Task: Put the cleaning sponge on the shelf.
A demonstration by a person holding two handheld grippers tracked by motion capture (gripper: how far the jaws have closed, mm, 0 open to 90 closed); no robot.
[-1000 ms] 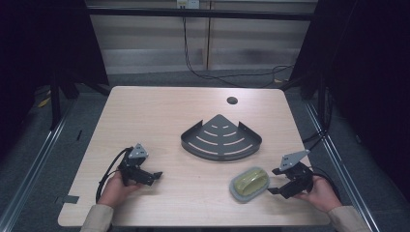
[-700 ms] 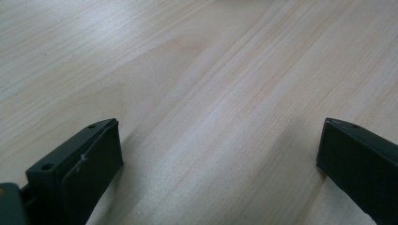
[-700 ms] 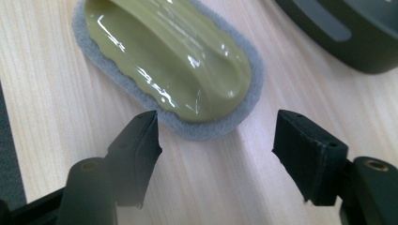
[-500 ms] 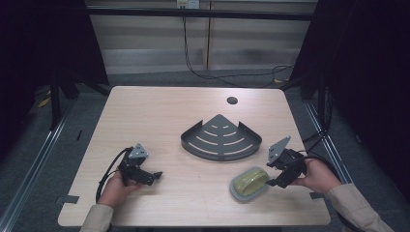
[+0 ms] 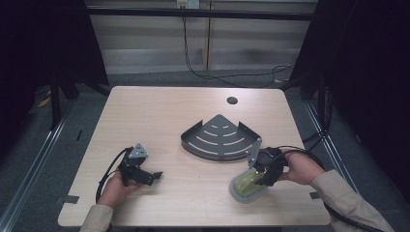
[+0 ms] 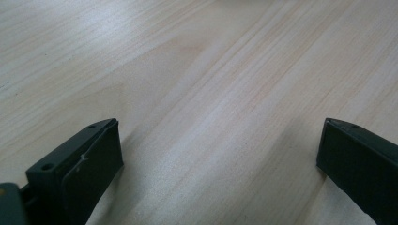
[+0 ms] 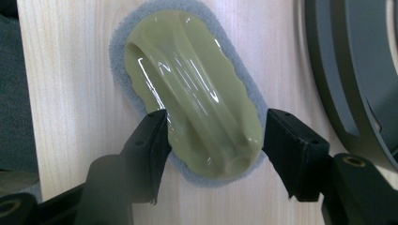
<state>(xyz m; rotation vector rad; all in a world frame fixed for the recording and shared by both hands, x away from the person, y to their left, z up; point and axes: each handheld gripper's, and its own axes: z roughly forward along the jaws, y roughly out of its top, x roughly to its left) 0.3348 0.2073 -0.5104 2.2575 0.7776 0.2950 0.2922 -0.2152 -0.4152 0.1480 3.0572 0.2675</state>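
1. The right gripper (image 7: pixel 213 136) is seen in its own view with jaws spread to either side of one oval olive-green scrubber on a grey sponge pad (image 7: pixel 192 89), its near end lying between them; whether the pads touch it cannot be told.
2. In the high view one dark grey quarter-round slotted metal shelf (image 5: pixel 220 140) is seen just beyond that gripper (image 5: pixel 261 169).
3. The left gripper (image 6: pixel 216 154) is held low over the bare light wooden table (image 6: pixel 197 70), jaws spread wide, nothing between them.
4. Both hands are seen low at the near edge.

Dark fan-shaped slotted rack (image 5: pixel 221 139) mid-table, wooden table (image 5: pixel 159 116), round hole (image 5: pixel 232 100)
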